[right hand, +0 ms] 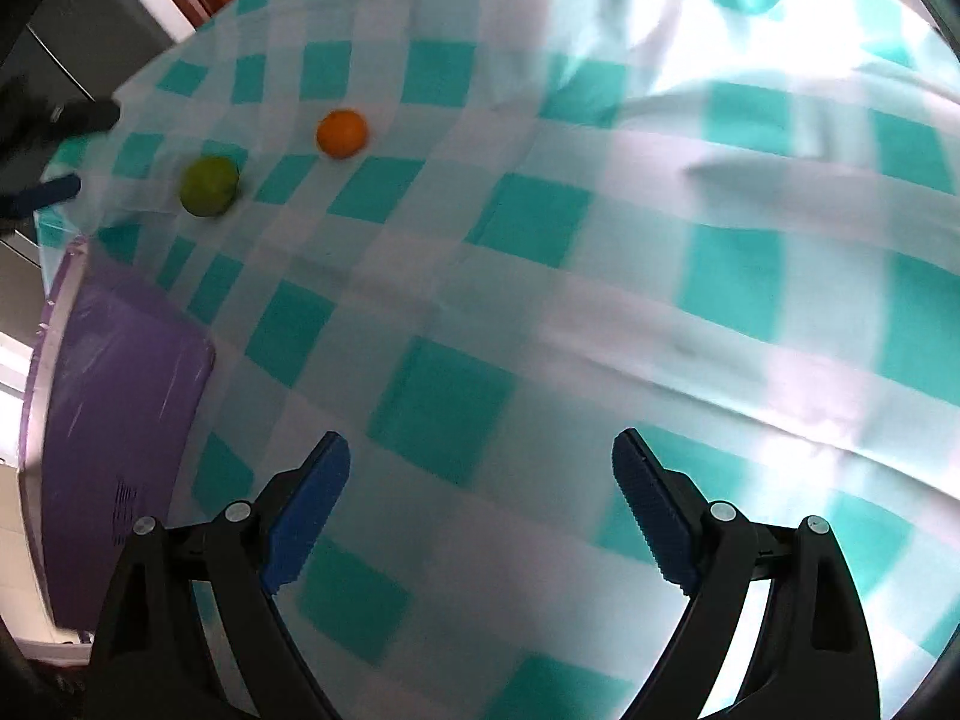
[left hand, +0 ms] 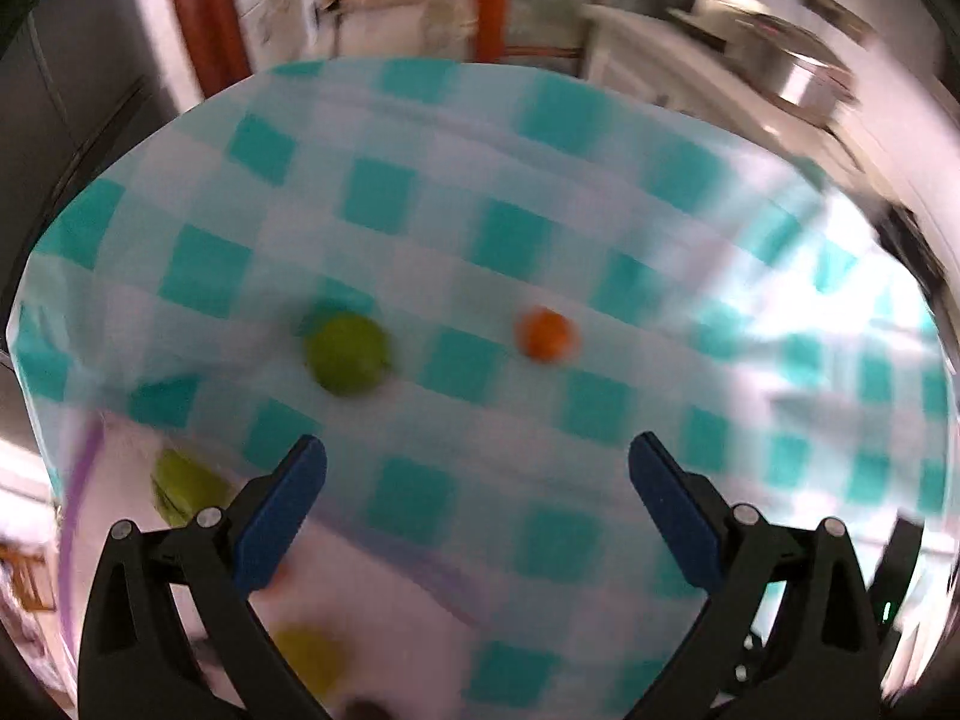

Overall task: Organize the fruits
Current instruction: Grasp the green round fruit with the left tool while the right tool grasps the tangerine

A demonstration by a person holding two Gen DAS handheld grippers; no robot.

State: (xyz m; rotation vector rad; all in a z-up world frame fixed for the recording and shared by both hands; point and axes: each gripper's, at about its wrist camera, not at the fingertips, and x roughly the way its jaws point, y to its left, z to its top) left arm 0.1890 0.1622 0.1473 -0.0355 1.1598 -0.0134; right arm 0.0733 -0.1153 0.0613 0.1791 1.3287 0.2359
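A green fruit (left hand: pixel 347 353) and a small orange fruit (left hand: pixel 545 333) lie on the teal checked cloth (left hand: pixel 480 240). My left gripper (left hand: pixel 477 468) is open and empty above the cloth, short of both fruits. Two yellow-green fruits (left hand: pixel 186 483) (left hand: pixel 309 654) lie in a white tray with a purple rim (left hand: pixel 75 516) at lower left, blurred. In the right wrist view the green fruit (right hand: pixel 209 186) and orange fruit (right hand: pixel 341 133) lie far off at upper left. My right gripper (right hand: pixel 480 462) is open and empty over bare cloth. The purple tray (right hand: pixel 120 396) is at left.
The left gripper's fingers (right hand: pixel 48 193) show at the far left edge of the right wrist view. Beyond the table are red-brown door frames (left hand: pixel 204 12) and a white counter with metal ware (left hand: pixel 798 78). The cloth is creased at right (right hand: pixel 780 168).
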